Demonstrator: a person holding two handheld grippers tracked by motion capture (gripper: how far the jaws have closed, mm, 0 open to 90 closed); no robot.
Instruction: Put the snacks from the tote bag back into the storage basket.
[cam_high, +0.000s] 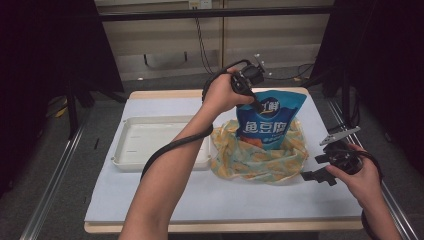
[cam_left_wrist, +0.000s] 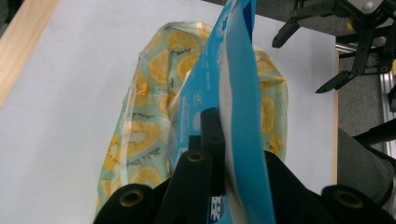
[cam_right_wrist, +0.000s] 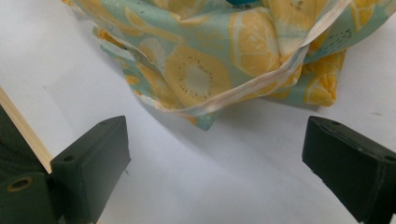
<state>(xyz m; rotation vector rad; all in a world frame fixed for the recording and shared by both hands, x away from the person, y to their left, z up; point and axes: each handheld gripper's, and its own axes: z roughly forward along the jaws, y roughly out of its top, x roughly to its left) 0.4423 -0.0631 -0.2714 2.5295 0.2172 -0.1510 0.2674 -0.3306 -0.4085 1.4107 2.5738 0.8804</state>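
Dim surroundings in the high view, black at 9 and 3 o'clock; brighter only on the white table (cam_high: 150, 200). Soft overhead light, faint shadow under the fabric bag (cam_high: 260, 157) at 6 o'clock. Mild softness overall, no glare. Near black jaws out of focus in both gripper views. Blue pouch (cam_left_wrist: 238, 93) blurred toward 6 o'clock. Even, diffuse lighting on the cloth print.
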